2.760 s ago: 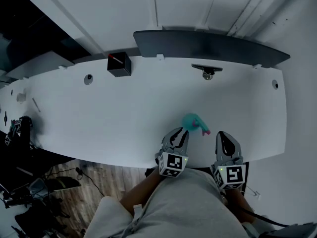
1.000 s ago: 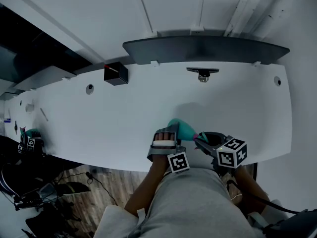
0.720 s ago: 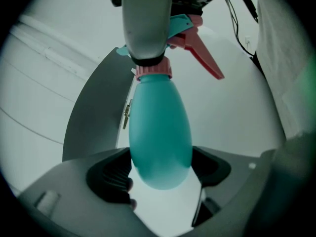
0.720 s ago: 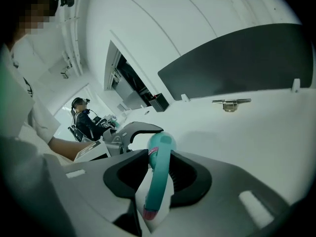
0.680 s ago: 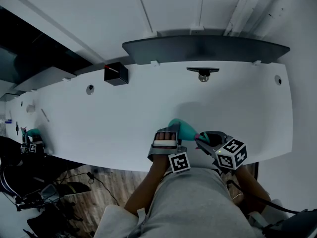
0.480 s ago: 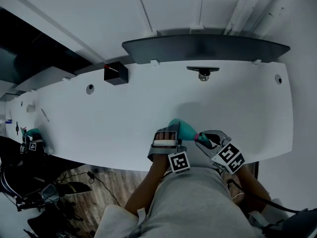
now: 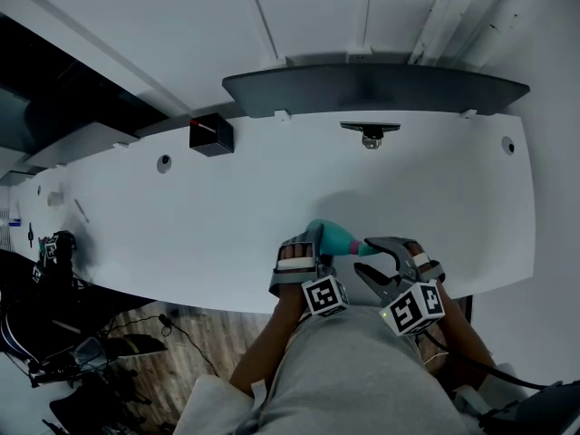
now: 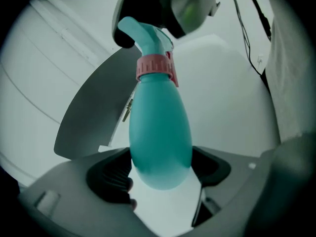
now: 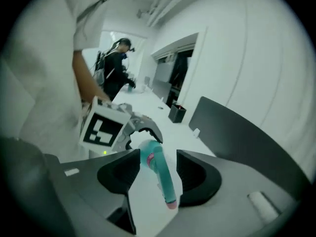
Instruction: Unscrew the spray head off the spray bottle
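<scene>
Teal bottle (image 7: 337, 238) clamped in left gripper (image 8: 161, 169); right gripper (image 9: 158, 169) opening around spray head (image 8: 148, 38).

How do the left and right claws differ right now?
The left claw is clamped on the body of the spray bottle. The right claw is opening, with the spray head unpressed between its jaws. The left claw points straight ahead, while the right claw angles in from the right. Both address one bottle.

Teal spray bottle (image 7: 333, 236) lies nearly horizontal over the near edge of the surface (image 7: 227, 207); teal spray head (image 8: 148, 38) with pink collar (image 8: 155, 68) attached.
</scene>
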`<act>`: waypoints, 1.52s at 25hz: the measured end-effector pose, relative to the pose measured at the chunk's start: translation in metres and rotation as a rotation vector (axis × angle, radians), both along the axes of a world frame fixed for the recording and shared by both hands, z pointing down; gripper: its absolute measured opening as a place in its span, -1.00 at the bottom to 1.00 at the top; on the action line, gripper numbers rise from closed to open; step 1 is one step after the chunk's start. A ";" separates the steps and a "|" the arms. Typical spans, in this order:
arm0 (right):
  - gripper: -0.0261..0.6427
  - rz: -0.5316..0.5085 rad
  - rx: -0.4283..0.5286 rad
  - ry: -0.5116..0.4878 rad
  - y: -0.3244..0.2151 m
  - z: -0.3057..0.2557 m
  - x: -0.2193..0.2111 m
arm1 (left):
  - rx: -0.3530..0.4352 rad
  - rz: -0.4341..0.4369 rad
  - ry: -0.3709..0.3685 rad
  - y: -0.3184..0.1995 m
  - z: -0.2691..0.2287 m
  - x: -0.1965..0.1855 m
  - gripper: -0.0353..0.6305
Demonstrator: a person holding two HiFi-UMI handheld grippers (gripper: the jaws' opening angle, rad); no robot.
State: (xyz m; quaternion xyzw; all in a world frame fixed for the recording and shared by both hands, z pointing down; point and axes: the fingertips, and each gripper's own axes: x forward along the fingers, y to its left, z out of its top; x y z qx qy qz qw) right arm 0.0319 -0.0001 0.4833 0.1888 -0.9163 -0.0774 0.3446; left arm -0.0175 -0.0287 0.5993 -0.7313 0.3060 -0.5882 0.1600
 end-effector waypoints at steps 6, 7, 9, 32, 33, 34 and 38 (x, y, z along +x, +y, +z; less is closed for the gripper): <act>-0.20 0.399 -0.371 -0.406 -0.022 -0.038 0.017 | 0.045 -0.049 -0.025 -0.012 -0.005 -0.013 0.23; -0.21 0.454 -0.429 -0.455 -0.024 -0.042 0.019 | 0.049 -0.056 -0.025 -0.013 -0.005 -0.014 0.23; -0.21 0.557 -0.617 -0.618 -0.025 -0.050 0.023 | 0.059 -0.077 -0.022 -0.015 -0.007 -0.016 0.23; -0.52 0.508 -0.859 -0.443 -0.015 0.007 0.003 | 0.268 0.004 -0.061 -0.024 -0.039 -0.005 0.23; -0.55 0.399 -0.692 -0.279 -0.013 0.007 0.005 | 0.259 0.017 -0.055 -0.022 -0.039 -0.001 0.23; -0.56 0.300 -0.532 -0.128 -0.011 0.008 0.007 | 0.250 0.027 -0.049 -0.019 -0.037 0.002 0.23; -0.56 0.050 -0.151 0.175 -0.005 0.006 0.006 | 0.223 0.017 -0.014 -0.016 -0.034 0.007 0.23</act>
